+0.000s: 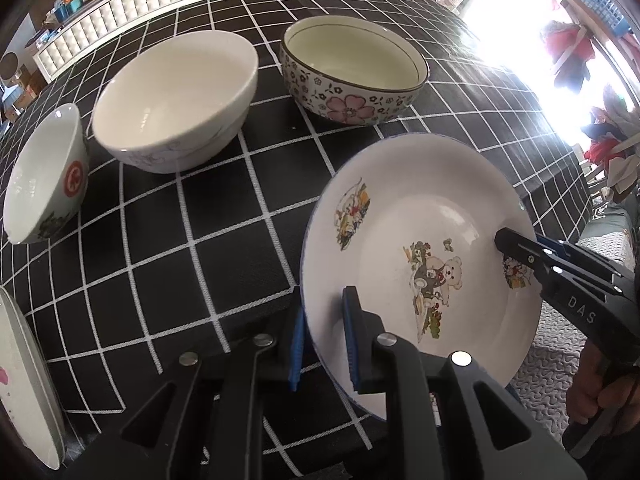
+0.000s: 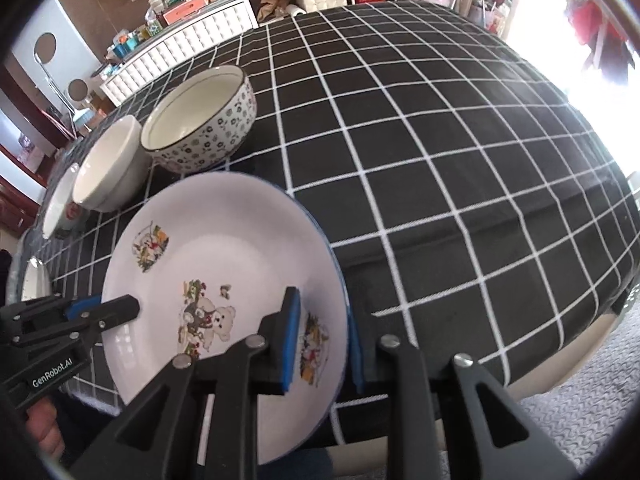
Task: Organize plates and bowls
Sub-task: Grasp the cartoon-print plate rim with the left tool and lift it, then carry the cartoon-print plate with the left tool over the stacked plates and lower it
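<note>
A white plate with a bear picture (image 1: 420, 240) (image 2: 224, 256) is held tilted above the near edge of the checked table. My left gripper (image 1: 324, 340) is shut on its left rim, one pad on each face. My right gripper (image 2: 326, 344) is shut on its right rim and shows in the left wrist view (image 1: 516, 248). Behind stand a flowered bowl (image 1: 352, 68) (image 2: 200, 124), a plain white bowl (image 1: 176, 100) (image 2: 108, 164) and a small bowl with a red mark (image 1: 44, 176).
The black tablecloth with white grid (image 1: 200, 240) (image 2: 440, 140) covers the table. Another white plate's rim (image 1: 24, 380) shows at the far left. A white tufted cabinet (image 1: 120, 8) with clutter stands behind the table. Bright window light is at the right.
</note>
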`<state>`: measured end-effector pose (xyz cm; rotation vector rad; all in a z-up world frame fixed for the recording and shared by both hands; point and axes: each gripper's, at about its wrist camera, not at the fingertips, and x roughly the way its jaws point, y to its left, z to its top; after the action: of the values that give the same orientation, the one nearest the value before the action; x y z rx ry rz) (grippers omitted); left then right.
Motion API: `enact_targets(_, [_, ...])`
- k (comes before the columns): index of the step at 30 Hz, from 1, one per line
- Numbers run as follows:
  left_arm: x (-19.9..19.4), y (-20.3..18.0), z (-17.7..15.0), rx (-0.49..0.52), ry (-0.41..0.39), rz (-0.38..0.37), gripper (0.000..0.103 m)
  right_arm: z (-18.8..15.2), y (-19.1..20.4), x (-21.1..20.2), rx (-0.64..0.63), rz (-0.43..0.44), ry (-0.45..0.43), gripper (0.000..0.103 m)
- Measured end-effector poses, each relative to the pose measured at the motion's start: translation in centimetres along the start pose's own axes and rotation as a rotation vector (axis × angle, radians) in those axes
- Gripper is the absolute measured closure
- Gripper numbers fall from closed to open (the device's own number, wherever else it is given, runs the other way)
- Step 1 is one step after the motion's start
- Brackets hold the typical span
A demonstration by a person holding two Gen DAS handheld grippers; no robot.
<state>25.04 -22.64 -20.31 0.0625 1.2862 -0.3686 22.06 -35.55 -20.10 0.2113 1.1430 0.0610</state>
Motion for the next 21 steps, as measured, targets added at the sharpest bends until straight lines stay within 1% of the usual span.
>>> enact_targets(3, [-0.8,0.6,-0.2,-0.021,-0.007,-0.024,0.088,-0.2,0.7,-0.4,-0.003,0.006,0.000,0.077])
enact_targets(11, [-3.9,3.6,-1.6,-0.065,-0.048,-0.016,0.088,-0.4,3.6,-1.8,-0.042,0.025,-0.013,0.077])
enact_targets(17, [-6.7,6.4,-3.2,-0.107,-0.091,0.014,0.088,-0.2,7.3,-2.2,-0.071,0.052,-0.014,0.077])
enact_targets(21, [-8.2,9.8,-4.6,-0.174,-0.110,0.019,0.088,0.0,10.6,-2.2,-0.123,0.072,-0.016,0.077])
